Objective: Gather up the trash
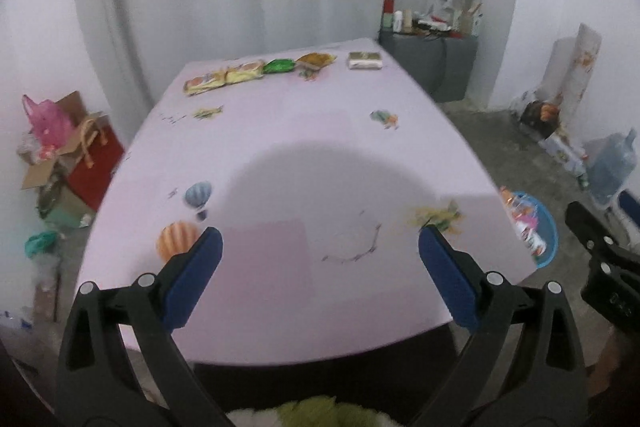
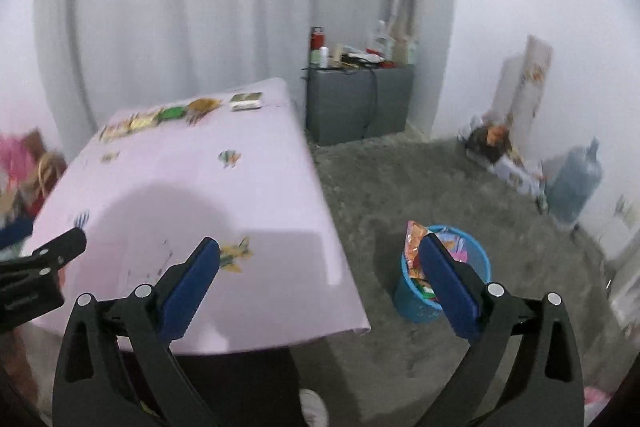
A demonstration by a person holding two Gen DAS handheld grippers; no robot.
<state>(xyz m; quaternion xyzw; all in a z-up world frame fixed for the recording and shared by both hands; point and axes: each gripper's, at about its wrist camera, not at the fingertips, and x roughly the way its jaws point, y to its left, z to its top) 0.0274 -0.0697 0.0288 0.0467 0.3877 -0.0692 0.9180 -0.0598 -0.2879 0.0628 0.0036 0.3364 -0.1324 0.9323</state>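
- left gripper (image 1: 320,255): black plastic arms with triangular cut-outs, blue pads on the fingers (image 1: 204,259), silver round rivets at the pivots
- right gripper (image 2: 320,263): same build, black frame, blue pads, silver rivets
- dark trousers below, edges blurred

So the wrappers (image 1: 260,73) sit in a row along the far edge of the bench (image 1: 304,147), with a small box (image 1: 365,60) at the right end of that row, near the far right corner. The bin (image 2: 442,275) stands on the floor (image 2: 400,187) off the bench's right edge, toward the near corner, with wrappers stuffed in it. A cabinet (image 2: 358,103) is behind the far right corner, clutter on top. Boxes and bags (image 1: 68,155) are piled on the floor left of the bench.
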